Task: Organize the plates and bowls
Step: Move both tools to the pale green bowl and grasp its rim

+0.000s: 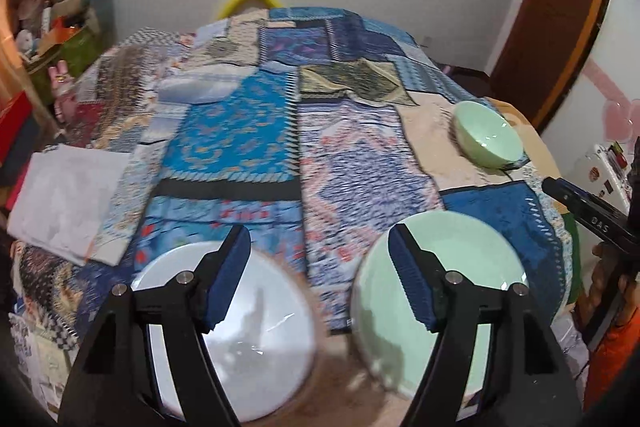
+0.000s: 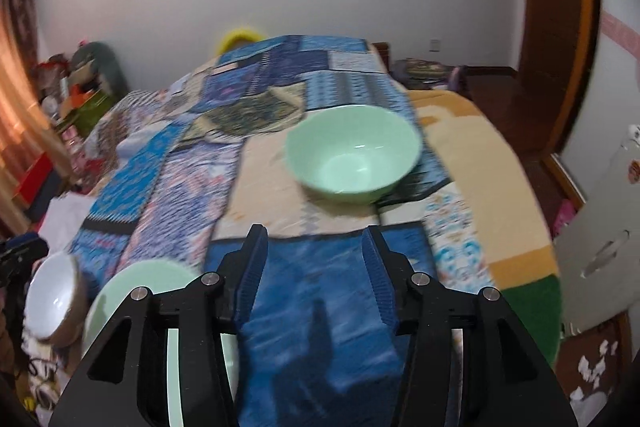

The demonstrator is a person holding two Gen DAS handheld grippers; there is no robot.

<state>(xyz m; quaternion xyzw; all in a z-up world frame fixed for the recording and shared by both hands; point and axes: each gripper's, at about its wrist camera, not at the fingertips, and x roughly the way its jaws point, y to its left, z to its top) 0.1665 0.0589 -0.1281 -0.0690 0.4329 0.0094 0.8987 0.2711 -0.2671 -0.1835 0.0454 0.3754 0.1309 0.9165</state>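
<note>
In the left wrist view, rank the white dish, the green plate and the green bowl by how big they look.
1-2. white dish and green plate: alike.
3. green bowl, farther off, so unsure.

Two wrist views angled down over the patchwork bed [image 1: 256,131] — shared green bowl [image 2: 352,155], far wall.

Two black plastic grippers, left gripper [image 1: 320,267] and right gripper [image 2: 316,263], with ribbed blue pads [image 1: 230,283], silver screws; an orange sleeve [image 1: 612,359].

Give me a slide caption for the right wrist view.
Open right gripper over the patchwork bedspread, empty, facing an upright green bowl.
</note>
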